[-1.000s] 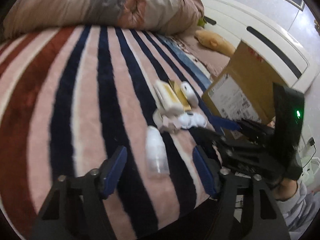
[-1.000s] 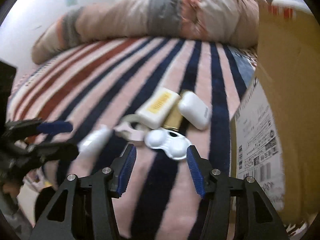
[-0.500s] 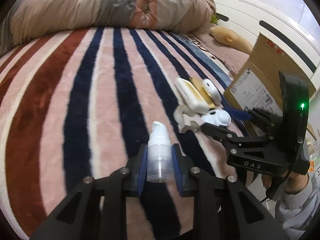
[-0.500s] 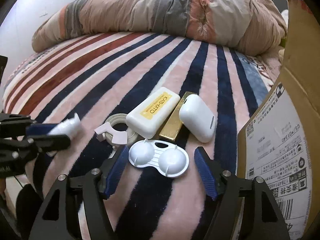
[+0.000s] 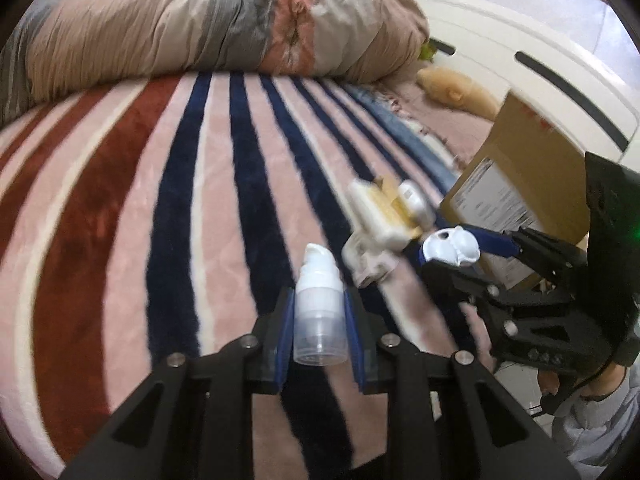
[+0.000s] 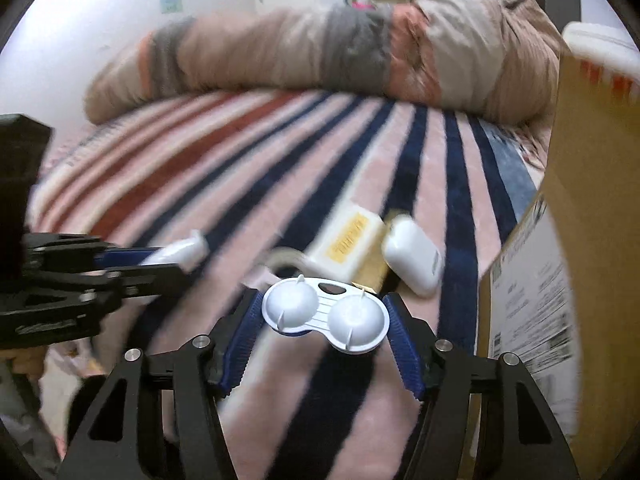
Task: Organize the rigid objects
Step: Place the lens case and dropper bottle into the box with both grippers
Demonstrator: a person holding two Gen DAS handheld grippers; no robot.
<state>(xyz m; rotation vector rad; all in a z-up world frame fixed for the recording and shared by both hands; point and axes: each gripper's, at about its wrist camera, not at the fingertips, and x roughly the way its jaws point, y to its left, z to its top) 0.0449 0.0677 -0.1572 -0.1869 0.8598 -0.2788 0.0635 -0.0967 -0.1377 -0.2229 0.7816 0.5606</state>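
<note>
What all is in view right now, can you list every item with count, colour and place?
pump bottle: one, white and clear, between left pads
lens case: one, white, between right pads, jaws closing
flat case: one, cream, yellow label, on blanket
gold bar: one, gold, beside it
pod case: one, white, on blanket
cardboard box: one, brown, right edge
blanket: one, striped
duvet: one, beige, behind
left hand-held gripper: black, blue pads
right hand-held gripper: same

Both grippers are black angular frames: the left gripper [image 5: 319,328] and right gripper [image 6: 326,326] carry ribbed blue pads [image 6: 404,350] and silver screws [image 6: 443,345] at the finger joints; a green light [image 5: 636,235] glows on the right unit, beside a grey sleeve [image 5: 600,432]
</note>
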